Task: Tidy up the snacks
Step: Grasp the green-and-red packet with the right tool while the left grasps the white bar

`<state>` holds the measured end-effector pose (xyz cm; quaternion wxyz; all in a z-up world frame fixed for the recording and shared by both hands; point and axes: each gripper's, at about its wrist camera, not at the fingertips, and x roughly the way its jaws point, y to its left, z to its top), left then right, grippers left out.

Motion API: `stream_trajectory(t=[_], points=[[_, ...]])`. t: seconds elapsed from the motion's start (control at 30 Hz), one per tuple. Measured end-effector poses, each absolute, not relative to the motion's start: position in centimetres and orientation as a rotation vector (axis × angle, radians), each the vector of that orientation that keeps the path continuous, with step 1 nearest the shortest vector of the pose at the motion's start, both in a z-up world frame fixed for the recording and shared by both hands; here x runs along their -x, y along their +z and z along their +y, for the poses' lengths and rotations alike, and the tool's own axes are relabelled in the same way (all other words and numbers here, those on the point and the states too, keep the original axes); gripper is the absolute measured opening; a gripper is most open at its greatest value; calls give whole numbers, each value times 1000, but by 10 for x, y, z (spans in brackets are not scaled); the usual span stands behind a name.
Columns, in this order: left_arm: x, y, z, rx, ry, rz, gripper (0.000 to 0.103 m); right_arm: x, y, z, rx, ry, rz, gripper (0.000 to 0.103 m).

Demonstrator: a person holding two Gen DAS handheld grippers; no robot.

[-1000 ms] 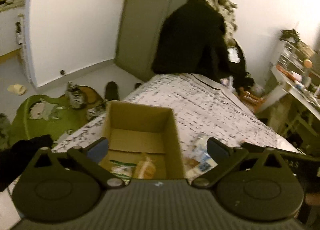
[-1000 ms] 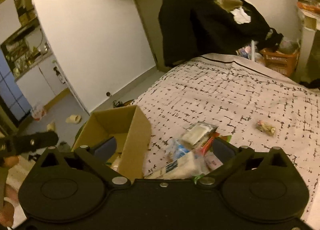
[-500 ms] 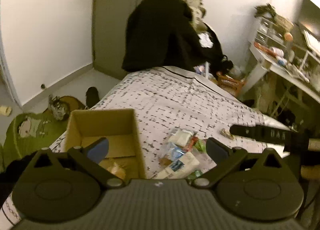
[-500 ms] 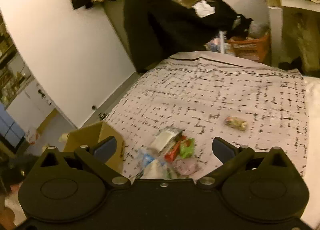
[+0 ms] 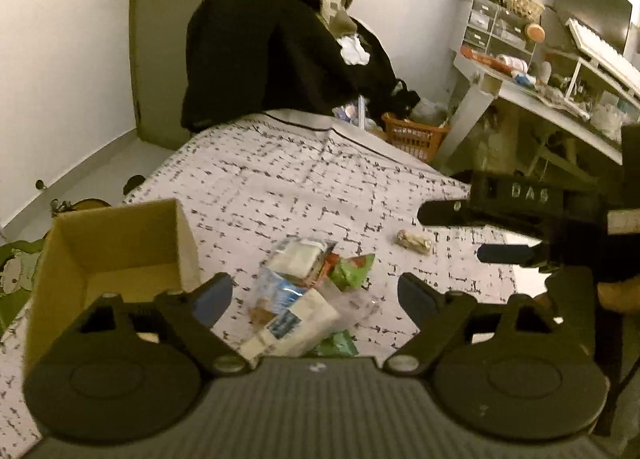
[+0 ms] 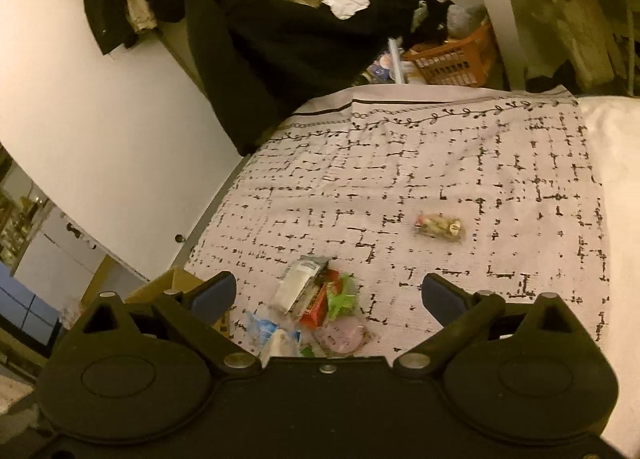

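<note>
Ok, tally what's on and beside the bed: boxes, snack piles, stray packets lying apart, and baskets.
Cardboard box: 1
Snack pile: 1
Stray packet: 1
Orange basket: 1
Total: 4

Dim, warm-lit room. White walls (image 5: 60, 59) meet a pale floor (image 5: 132, 147). A bed (image 5: 300, 179) with a black-on-white grid-patterned cover fills the centre; dark clothing (image 5: 260, 51) is heaped at its far end, an orange basket (image 5: 414, 137) beside it, and a cluttered white desk (image 5: 540, 91) at right.
</note>
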<state>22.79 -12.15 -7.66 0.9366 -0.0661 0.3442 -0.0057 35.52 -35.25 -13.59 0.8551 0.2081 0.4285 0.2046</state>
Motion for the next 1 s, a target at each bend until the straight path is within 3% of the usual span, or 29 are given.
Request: stream_trajectory(t=[0.13,1.0], points=[[-239,-95,-127,136,-37,734,70,-359,-146,-356,-455,429,920,100],[-279,-172,-142,77,29,806,72,-377,-186,-343,-435,422,965,103]])
